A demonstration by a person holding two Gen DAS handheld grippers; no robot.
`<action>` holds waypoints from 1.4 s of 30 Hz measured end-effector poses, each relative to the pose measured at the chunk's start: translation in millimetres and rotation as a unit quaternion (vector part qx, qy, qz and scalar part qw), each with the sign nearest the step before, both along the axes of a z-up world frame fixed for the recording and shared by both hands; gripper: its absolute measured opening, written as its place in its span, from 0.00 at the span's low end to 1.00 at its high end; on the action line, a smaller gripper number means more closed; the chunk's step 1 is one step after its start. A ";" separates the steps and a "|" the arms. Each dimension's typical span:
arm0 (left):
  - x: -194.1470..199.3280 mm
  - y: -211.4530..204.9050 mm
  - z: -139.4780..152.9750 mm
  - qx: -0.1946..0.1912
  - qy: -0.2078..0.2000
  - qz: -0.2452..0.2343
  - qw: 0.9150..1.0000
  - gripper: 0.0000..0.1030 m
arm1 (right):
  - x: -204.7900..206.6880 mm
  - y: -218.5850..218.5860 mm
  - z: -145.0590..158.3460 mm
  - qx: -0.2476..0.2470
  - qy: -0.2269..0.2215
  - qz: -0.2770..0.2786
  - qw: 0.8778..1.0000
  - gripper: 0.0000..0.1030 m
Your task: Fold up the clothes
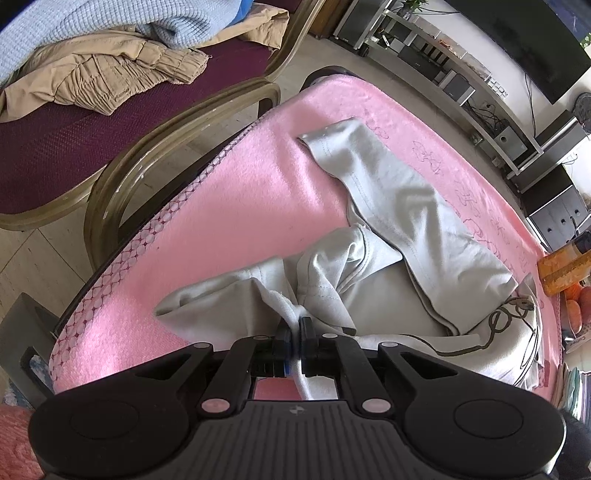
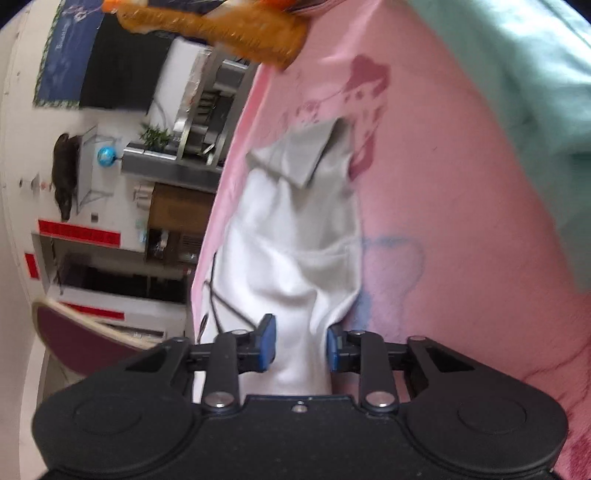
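The soft matt pale-grey cotton garment (image 1: 399, 206) lies on a fuzzy pink fleece blanket (image 1: 221, 206), beside a dark-red woven-cloth chair seat (image 1: 55, 155) with a worn glossy frame.

Right wrist view blurred throughout. The orange bottle (image 2: 221, 33) is cut by the top edge, its label unreadable. The grey garment (image 2: 295, 236) passes behind the right hand-held gripper (image 2: 300, 345) body, its near end hidden. Left wrist view: the light-blue knit (image 1: 92, 33) is cut off at the top edge.
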State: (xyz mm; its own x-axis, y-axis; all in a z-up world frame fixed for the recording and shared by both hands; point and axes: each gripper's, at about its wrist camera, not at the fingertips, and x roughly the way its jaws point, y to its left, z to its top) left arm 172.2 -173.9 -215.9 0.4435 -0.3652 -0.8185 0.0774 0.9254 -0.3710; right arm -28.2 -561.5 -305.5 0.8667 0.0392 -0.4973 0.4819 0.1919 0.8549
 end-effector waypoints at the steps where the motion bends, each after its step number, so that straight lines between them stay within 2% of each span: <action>1: -0.2 0.4 0.5 -0.004 0.000 0.000 1.000 0.01 | 1.0 1.9 4.0 -0.010 0.006 0.002 1.000 0.03; 3: -2.6 3.9 3.7 -0.020 -0.003 -0.001 1.000 0.00 | 2.6 6.1 13.1 -0.031 0.016 0.005 0.999 0.02; 7: -12.8 22.6 16.1 -0.082 0.002 0.008 0.997 0.00 | -11.7 10.9 50.0 -0.033 -0.032 -0.010 0.999 0.02; 11: -28.5 49.6 35.8 -0.163 0.004 0.033 0.986 0.00 | -32.3 7.2 90.3 -0.034 -0.074 -0.026 0.996 0.02; 13: -38.3 56.7 46.9 -0.191 0.000 0.037 0.981 0.00 | -48.4 5.3 110.6 -0.040 -0.089 -0.038 0.994 0.02; 16: -49.5 61.5 64.2 -0.219 -0.005 0.043 0.975 0.00 | -71.5 2.9 125.1 -0.041 -0.092 -0.053 0.994 0.02; 19: -52.1 59.6 96.3 -0.232 -0.023 0.039 0.972 0.00 | -86.6 1.6 134.0 -0.024 -0.081 -0.065 0.994 0.02; 21: -52.6 54.7 138.6 -0.239 -0.059 0.026 0.969 0.00 | -91.9 0.5 150.7 -0.033 -0.093 -0.064 0.993 0.02; 22: -53.8 52.2 162.8 -0.243 -0.083 0.019 0.966 0.00 | -91.9 0.5 168.5 -0.048 -0.109 -0.062 0.991 0.02; 23: -56.2 50.3 189.1 -0.249 -0.110 0.012 0.962 0.00 | -91.4 0.7 187.9 -0.065 -0.127 -0.060 0.988 0.02; 25: -72.8 53.4 248.1 -0.272 -0.183 -0.005 0.945 0.00 | -98.5 5.2 233.7 -0.112 -0.174 -0.058 0.977 0.02; 27: -99.9 62.1 298.7 -0.292 -0.254 -0.015 0.922 0.00 | -116.4 15.6 288.7 -0.175 -0.236 -0.060 0.954 0.02; 28: -113.4 66.4 321.6 -0.299 -0.286 -0.018 0.910 0.00 | -129.2 22.8 313.9 -0.209 -0.268 -0.060 0.938 0.02; 29: -126.6 70.5 336.6 -0.299 -0.309 -0.015 0.903 0.00 | -142.2 30.7 335.1 -0.240 -0.296 -0.060 0.923 0.02; 30: -138.7 73.8 350.0 -0.298 -0.328 -0.012 0.896 0.00 | -152.8 38.1 350.3 -0.260 -0.311 -0.059 0.912 0.02; 33: -156.2 81.0 366.9 -0.302 -0.322 -0.020 0.897 0.00 | -167.3 48.6 372.3 -0.271 -0.295 -0.043 0.915 0.02; 35: -165.5 91.3 371.4 -0.344 -0.314 -0.046 0.884 0.00 | -177.6 49.0 380.3 -0.260 -0.287 -0.038 0.921 0.02; 38: -181.7 105.1 381.7 -0.370 -0.338 -0.051 0.864 0.00 | -204.5 55.6 393.2 -0.281 -0.324 -0.054 0.902 0.02; 40: -185.4 110.5 388.5 -0.379 -0.349 -0.052 0.856 0.00 | -216.4 59.3 401.2 -0.296 -0.345 -0.061 0.889 0.02; 41: -185.8 111.3 391.6 -0.379 -0.354 -0.052 0.853 0.00 | -218.3 60.0 404.8 -0.301 -0.351 -0.061 0.885 0.02; 42: -180.7 105.0 393.2 -0.364 -0.358 -0.048 0.859 0.00 | -211.3 58.6 404.3 -0.301 -0.341 -0.057 0.889 0.02</action>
